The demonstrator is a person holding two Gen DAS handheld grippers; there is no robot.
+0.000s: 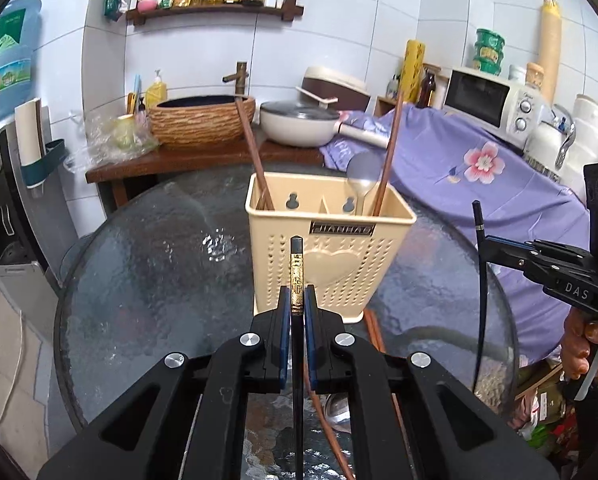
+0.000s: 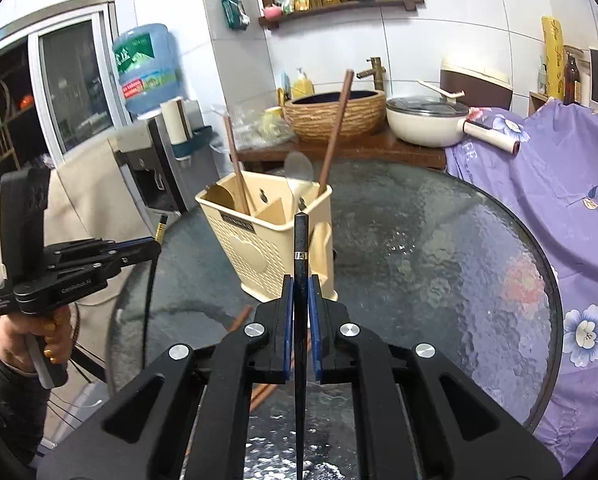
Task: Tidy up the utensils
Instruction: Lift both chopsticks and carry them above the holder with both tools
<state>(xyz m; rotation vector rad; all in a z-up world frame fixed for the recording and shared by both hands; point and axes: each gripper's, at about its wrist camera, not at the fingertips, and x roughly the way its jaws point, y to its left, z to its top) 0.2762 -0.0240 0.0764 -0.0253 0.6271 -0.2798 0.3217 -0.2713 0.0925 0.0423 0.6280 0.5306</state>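
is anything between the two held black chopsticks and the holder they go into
Nothing visible blocks either. The left claw grips one black chopstick, the right claw the other; bare glass table lies before the beige holder.

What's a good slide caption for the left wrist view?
Left gripper clamps a black chopstick before the holder; right gripper grips another.

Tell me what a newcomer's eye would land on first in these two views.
First, the two black grippers: the left gripper is shut on a black chopstick with a gold band, and the right gripper is shut on a plain black chopstick. Just beyond them, the cream utensil holder stands on the round glass table, with brown chopsticks and a spoon in it.
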